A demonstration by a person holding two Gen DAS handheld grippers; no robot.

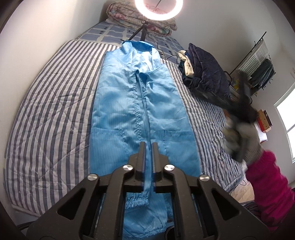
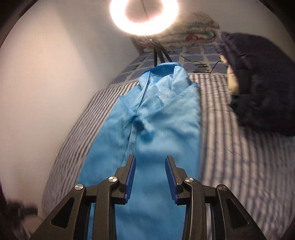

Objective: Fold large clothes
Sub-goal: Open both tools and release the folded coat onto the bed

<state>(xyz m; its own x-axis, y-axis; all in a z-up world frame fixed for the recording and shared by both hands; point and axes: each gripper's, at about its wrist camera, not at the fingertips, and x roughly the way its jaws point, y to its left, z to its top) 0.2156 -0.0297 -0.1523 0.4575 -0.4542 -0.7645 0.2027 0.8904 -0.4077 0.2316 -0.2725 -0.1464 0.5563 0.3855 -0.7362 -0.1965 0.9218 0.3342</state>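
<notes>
A long light-blue garment (image 1: 129, 103) lies flat along the striped bed, collar at the far end and both sides folded in to the middle. My left gripper (image 1: 149, 145) is over its near end, jaws almost together on a narrow strip of its sleeve. The sleeve's elastic cuff (image 1: 137, 203) hangs just below the fingers. In the right wrist view the same garment (image 2: 162, 129) lies under my right gripper (image 2: 150, 158), which stands open above the cloth with nothing between its blue pads. That view is blurred.
The striped quilt (image 1: 55, 110) covers the bed. A pile of dark padded jackets (image 1: 206, 73) sits on its right side. A ring light (image 1: 158, 9) on a tripod and a folded floral quilt (image 1: 140, 20) stand at the head. A gloved hand (image 1: 237, 136) with a magenta sleeve (image 1: 269, 188) is at the right. A wall (image 2: 36, 92) runs along the left.
</notes>
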